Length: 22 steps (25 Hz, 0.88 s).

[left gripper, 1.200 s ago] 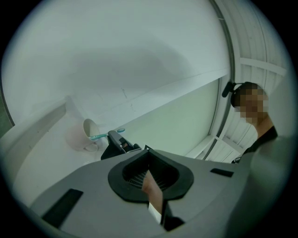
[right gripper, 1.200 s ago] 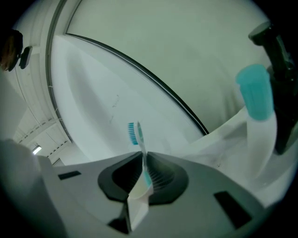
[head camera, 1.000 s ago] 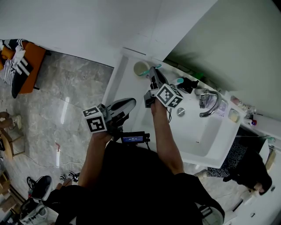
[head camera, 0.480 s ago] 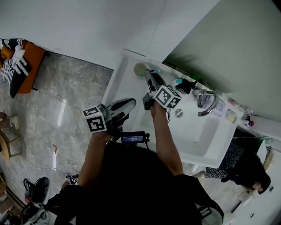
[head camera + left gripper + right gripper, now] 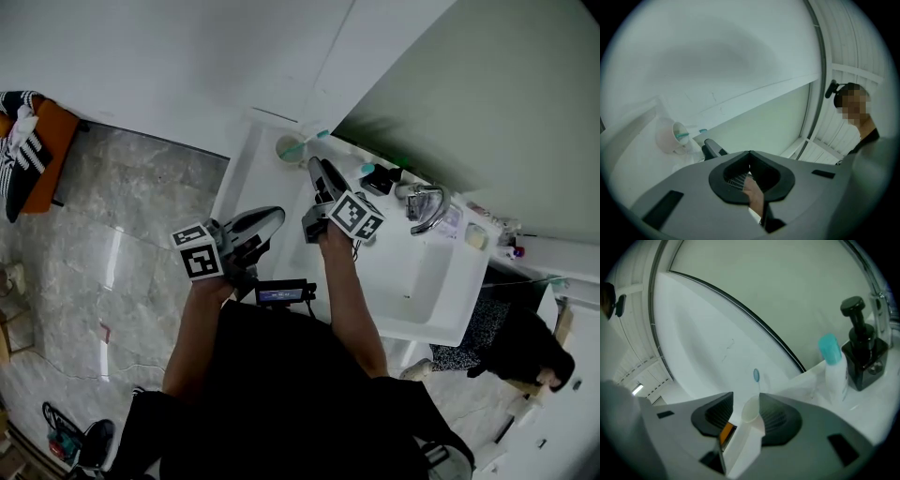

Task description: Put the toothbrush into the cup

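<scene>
A bathroom: white washbasin (image 5: 427,291), chrome tap (image 5: 424,208), black pump bottle (image 5: 862,352), tiled floor (image 5: 131,244).

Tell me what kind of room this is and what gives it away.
Most likely a bathroom: a white washbasin with a chrome tap, a cup with a toothbrush standing in it beside the basin, and a black pump dispenser near the tap.

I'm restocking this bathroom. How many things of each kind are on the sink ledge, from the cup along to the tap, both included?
cup: 1
toothbrush: 1 (in the cup)
teal-capped bottle: 1
black pump dispenser: 1
tap: 1
Total: 5
</scene>
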Each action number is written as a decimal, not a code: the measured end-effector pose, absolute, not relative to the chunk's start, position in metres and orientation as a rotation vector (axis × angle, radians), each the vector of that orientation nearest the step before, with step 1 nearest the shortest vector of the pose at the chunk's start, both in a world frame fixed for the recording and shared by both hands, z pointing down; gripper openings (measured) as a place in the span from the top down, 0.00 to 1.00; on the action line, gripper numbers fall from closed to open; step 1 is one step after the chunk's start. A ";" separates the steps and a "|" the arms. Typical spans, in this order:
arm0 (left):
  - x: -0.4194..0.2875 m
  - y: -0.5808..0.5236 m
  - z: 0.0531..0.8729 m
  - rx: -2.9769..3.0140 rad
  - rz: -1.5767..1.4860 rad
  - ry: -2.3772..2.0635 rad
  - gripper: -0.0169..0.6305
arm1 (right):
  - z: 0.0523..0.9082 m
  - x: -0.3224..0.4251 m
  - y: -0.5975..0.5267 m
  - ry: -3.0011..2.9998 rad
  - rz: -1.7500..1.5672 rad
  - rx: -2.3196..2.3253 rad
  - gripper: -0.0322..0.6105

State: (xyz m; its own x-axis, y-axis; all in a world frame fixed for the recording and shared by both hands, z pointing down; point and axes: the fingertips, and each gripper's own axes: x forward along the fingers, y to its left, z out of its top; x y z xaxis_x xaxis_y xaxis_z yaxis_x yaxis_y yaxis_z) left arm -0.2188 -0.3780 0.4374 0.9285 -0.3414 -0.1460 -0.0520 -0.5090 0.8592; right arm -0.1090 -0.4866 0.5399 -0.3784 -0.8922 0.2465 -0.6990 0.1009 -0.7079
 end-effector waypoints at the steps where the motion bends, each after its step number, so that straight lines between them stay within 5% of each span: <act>1: -0.219 -0.378 0.437 2.086 -0.370 -0.270 0.96 | 0.537 -0.109 -0.482 2.125 -1.143 -1.579 0.70; 13: -0.217 -0.373 0.428 2.082 -0.416 -0.120 0.96 | 0.467 -0.089 -0.421 2.053 -0.948 -1.585 0.71; 22: -0.215 -0.367 0.415 2.097 -0.447 -0.081 0.96 | 0.409 -0.086 -0.383 2.052 -0.788 -1.499 0.90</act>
State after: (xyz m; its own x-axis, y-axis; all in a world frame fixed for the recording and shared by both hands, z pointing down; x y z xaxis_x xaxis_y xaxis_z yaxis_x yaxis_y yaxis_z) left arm -0.2152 -0.3674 0.4148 0.9307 -0.2317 -0.2830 0.1181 -0.5418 0.8322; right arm -0.0863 -0.3827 0.4088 -0.2878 -0.9568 -0.0423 -0.6826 0.2359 -0.6917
